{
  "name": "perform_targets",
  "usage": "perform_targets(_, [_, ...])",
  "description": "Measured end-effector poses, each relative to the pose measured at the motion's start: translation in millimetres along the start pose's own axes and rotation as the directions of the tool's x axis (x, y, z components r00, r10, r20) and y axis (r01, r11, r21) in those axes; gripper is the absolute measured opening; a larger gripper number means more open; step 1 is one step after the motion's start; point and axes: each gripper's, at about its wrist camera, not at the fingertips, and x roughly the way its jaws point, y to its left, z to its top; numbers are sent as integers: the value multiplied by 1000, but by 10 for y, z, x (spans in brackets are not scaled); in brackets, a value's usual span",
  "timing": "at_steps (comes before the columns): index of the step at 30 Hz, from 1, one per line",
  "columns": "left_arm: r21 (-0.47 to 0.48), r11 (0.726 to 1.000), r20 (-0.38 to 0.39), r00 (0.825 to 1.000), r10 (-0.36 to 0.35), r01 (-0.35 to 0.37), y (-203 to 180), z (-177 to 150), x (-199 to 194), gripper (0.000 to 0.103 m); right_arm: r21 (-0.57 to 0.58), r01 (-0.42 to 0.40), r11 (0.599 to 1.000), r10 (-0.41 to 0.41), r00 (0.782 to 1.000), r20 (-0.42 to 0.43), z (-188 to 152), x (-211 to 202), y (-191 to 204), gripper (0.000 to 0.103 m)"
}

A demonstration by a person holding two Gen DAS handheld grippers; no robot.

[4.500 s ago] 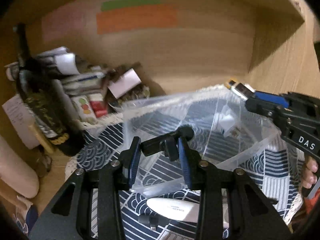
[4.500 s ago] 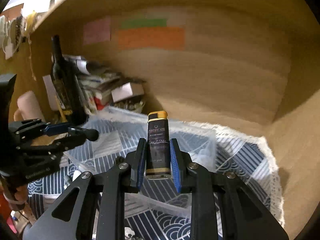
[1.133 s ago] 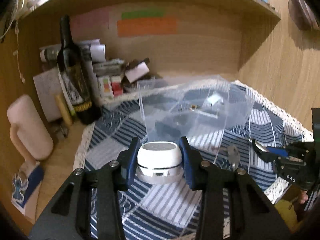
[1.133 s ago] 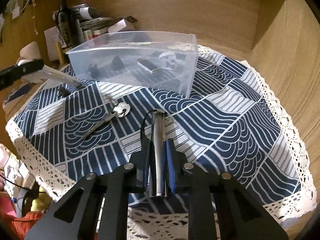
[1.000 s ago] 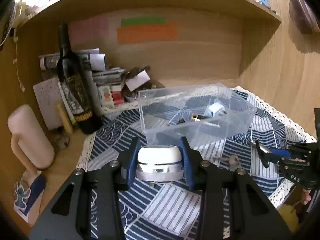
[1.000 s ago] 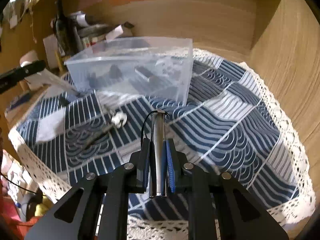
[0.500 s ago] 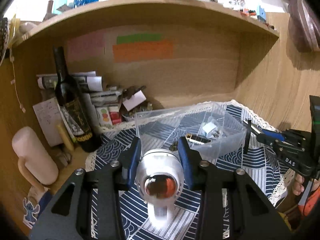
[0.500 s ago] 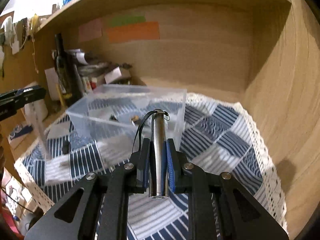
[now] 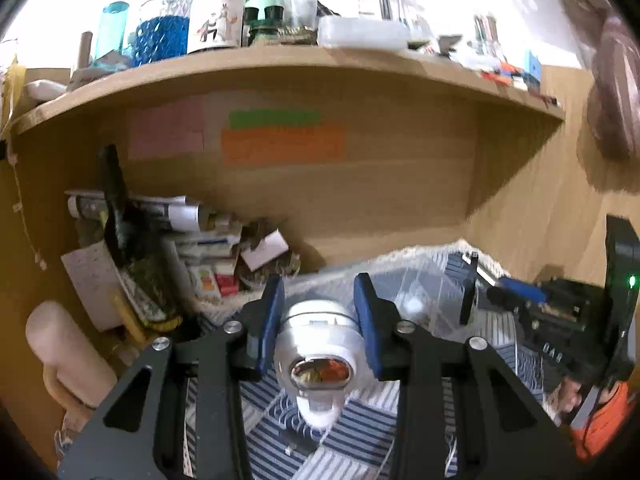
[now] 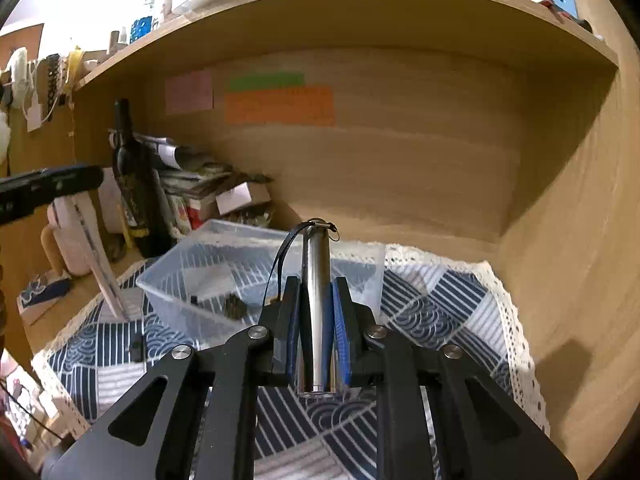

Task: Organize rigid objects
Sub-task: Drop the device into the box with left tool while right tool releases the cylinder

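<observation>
Our left tongs are closed on a white rounded gadget with a shiny reflective end facing the camera, its body pinched between the two blue pads and lifted above the patterned cloth. Our right tongs are clamped tight on a slim metal cylinder that stands up along the fingers, a thin black cord looping from its top end.

Just beyond the cylinder sits the clear plastic bin, resting on the blue and white wave-patterned cloth that covers the bench; a few small dark items lie on its floor. From the left view the bin shows blurred behind the white gadget, with the right tongs at its right side.

A small dark piece lies on the cloth left of the bin. Farther back, a dark wine bottle stands upright against a stack of papers and boxes. Pink, green and orange notes are stuck on the wooden back panel, under a shelf crowded with jars.
</observation>
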Motion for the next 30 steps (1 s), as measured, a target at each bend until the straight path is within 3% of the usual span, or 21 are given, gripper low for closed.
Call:
perform_targets(1, [4,1000,-4,1000,0,0,3,48,38,0,0,-3,1000,3,1000,1,38,32,-4,14])
perform_targets(3, [-19,1000,2,1000,-17,17,51,154,85,0,3,-12,1000,12,1000,1,88,91,-20,14])
perform_targets(6, [-11,1000,16,1000,22,-22,59,204,233,0,-8,-15,1000,15,1000,-10,121,224,-13,14])
perform_targets(11, [-7,1000,-94,995,15,-15,84,-82,566,2,-6,-32,999,32,997,-71,82,473,-29,14])
perform_targets(15, [5,1000,-165,986,6,-5,109,-333,692,14,-14,-35,999,33,993,-111,61,596,-23,14])
perform_targets(19, [6,1000,-204,979,8,-7,162,-544,710,43,-14,-55,998,52,985,-162,50,744,7,14])
perform_targets(27, [-3,1000,-276,961,7,-9,248,-843,749,54,-76,-62,995,38,957,-289,-115,1135,121,14])
perform_targets(30, [-10,1000,-300,954,5,-8,274,-937,774,58,-73,-53,996,29,957,-289,-127,1167,110,15])
